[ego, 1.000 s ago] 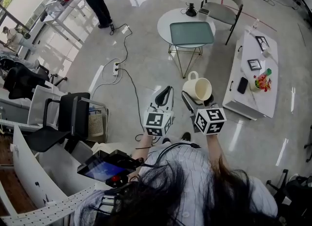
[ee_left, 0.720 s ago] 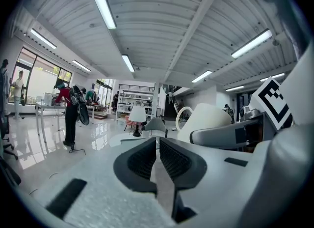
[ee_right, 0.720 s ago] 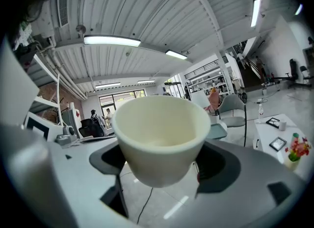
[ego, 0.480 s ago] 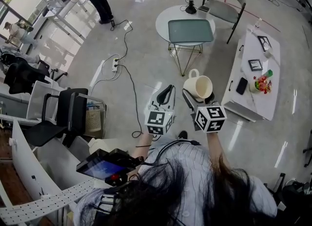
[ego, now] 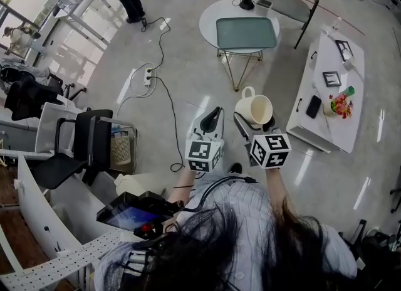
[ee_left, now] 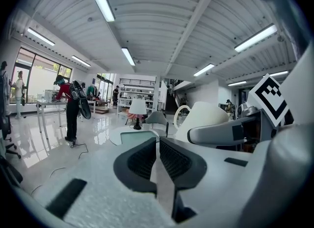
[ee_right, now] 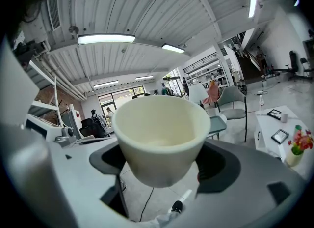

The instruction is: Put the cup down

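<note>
Head view — the cream cup point(ego: 255, 109) is up in the air in the right gripper point(ego: 254, 126), over glossy floor point(ego: 188, 70) and well apart from any tabletop. The left gripper point(ego: 212, 116) hangs just beside it. A round tabletop point(ego: 208, 21) carrying a grey-green tray point(ego: 246, 32) lies ahead, a long white tabletop point(ego: 331, 130) to the right. A power strip point(ego: 149, 86) and its cable trail across the floor.

Left gripper view — the jaws are pressed together with nothing between them; the cup point(ee_left: 203, 116) shows at right.

Right gripper view — the jaws clench the lower wall of the cup point(ee_right: 162, 133), its empty mouth turned toward the camera.

To do it well, I judge: reach a tabletop first, turn the base flat to the surface, seat it, then release. The grip is low, so the jaws may touch down first. The room is an open office with strip lights.
</note>
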